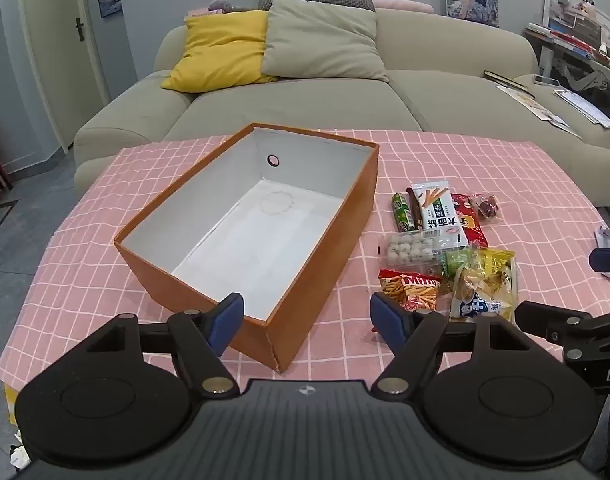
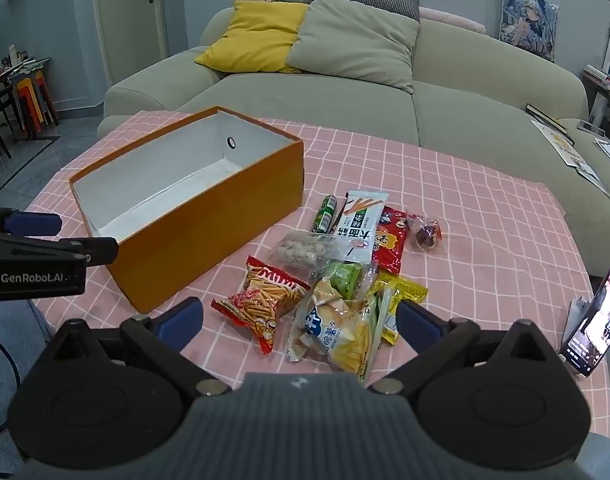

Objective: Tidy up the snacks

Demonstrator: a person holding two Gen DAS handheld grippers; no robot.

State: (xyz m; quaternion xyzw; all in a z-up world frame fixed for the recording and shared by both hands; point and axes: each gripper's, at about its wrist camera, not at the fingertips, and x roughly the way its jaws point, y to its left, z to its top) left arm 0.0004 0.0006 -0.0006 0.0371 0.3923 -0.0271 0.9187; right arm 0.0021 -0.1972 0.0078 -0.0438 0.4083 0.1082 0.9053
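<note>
An open orange box (image 1: 325,236) with a white empty inside stands on the pink checked tablecloth; it also shows in the right wrist view (image 2: 209,224). A heap of snack packets lies to its right: a red stick-snack bag (image 2: 265,300), a yellow-white chip bag (image 2: 341,332), a white packet (image 2: 359,226), a red packet (image 2: 391,244), a green packet (image 2: 327,214). The red bag (image 1: 411,286) and chip bag (image 1: 483,290) also show in the left wrist view. My left gripper (image 1: 307,320) is open over the box's near corner. My right gripper (image 2: 301,320) is open, just in front of the snack heap.
A phone (image 2: 595,320) stands propped at the table's right edge. A beige sofa (image 1: 305,96) with yellow and grey cushions sits behind the table. Papers lie on the sofa's right end. The left gripper's side (image 2: 33,256) shows at the far left of the right wrist view.
</note>
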